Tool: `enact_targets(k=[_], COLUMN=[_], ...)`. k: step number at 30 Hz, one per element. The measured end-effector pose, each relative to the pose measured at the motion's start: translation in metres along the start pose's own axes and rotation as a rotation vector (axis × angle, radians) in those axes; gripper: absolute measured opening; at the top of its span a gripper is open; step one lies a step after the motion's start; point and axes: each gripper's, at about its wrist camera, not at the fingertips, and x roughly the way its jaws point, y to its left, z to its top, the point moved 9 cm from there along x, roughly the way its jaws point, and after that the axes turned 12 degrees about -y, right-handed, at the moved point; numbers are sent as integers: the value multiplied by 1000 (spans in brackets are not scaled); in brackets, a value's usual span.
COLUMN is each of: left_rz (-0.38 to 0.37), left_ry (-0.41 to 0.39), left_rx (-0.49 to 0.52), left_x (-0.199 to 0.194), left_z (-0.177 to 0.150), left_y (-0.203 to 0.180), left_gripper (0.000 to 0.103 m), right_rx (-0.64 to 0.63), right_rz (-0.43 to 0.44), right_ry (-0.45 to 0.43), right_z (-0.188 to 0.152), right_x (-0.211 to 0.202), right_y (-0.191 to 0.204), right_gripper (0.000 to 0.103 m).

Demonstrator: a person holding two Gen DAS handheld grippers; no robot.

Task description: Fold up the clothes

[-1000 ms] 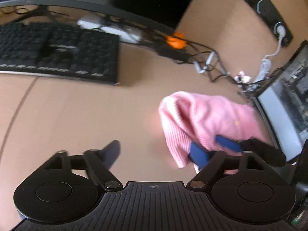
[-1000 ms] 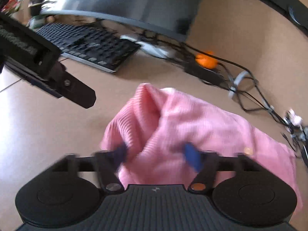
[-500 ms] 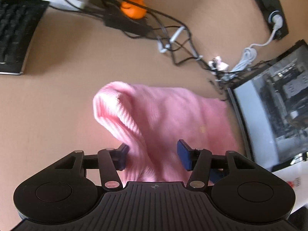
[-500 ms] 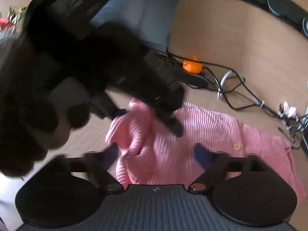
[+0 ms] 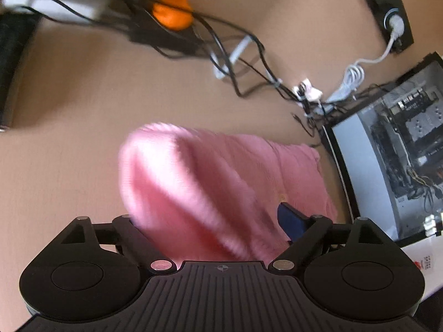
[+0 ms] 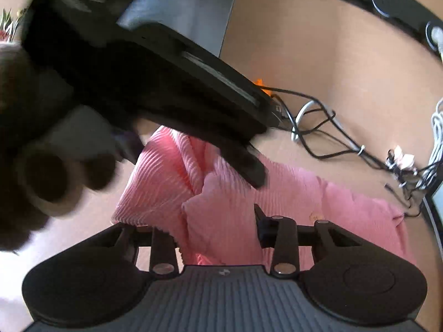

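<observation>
— Tan tabletop (image 5: 69, 171) all round, with a tangle of cables (image 5: 249, 63) and an orange object (image 5: 173, 11) at the far edge. Where's the garment?

— A pink ribbed garment (image 6: 235, 202) lies bunched in the middle of the tabletop, one end humped up, the other trailing flat toward the open computer case (image 5: 401, 144).

— And the left gripper (image 5: 210, 215)?

— Its jaws are opening, wide apart, with the humped cloth between them. I judge the pads aren't pressing on the fabric.

— The right gripper (image 6: 210, 227)?

— Its jaws are closing, with a raised fold of pink cloth between them. Whether the pads already pinch it, I can't tell; the left pad is hidden behind the fabric.

— So what makes the fold go well?

— I'd pinch only the top layer near an edge, not a thick wad. Each gripper should take its own corner, well apart, so the cloth spreads flat before folding. The left gripper's body crosses above the right one's view, so the two risk colliding.
</observation>
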Motion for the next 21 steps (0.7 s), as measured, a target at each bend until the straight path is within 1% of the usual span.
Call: enact_targets(k=[1,2,3,4,5,6,7,8,9,11,14,16,17,19,21], left_rz=[-2,5,12,18,14,9,10,12,19,32,60,79,83,91,84], left_ry=[5,12,19,23,28,33,32,30,24,4,-32,-42,-40,-36,-12], left_rx=[0,10,19,32,42,46,53,60,68,103,176,218,232,259,270], left_x=[6,11,16,18,19,17,11,5,-5,-31,-70,-82,-78,-70,-46], left_z=[-2,-4,-5,-6,-7,-7,-5,-4,0,11,30,37,36,34,24], left_y=[-2,-5,-8,-10,-12,-14,-16,-17,-21,-32,-54,-71,-79,-95,-112], left_gripper=[78,70,55,45,42,39,38,37,37,39,50,58,59,68,71], right_rx=[-17,-25,-25,-26,-16,-2,11,26,53,113,214,300,343,442,539], right_rz=[-24,-36,-40,-43,-38,-31,-22,-8,12,74,165,224,243,259,251], right_ry=[0,6,18,30,42,50,47,40,26,-25,-94,-128,-135,-121,-93], right_z=[-4,-8,-12,-17,-20,-21,-17,-12,-4,19,46,59,60,52,40], right_x=[2,4,7,10,12,12,10,7,2,-13,-34,-46,-49,-49,-49], right_y=[-2,-3,-5,-6,-7,-8,-9,-9,-9,-6,-8,-14,-20,-39,-65], right_gripper=[54,70,70,67,52,42,41,36,34,33,33,33,33,33,33])
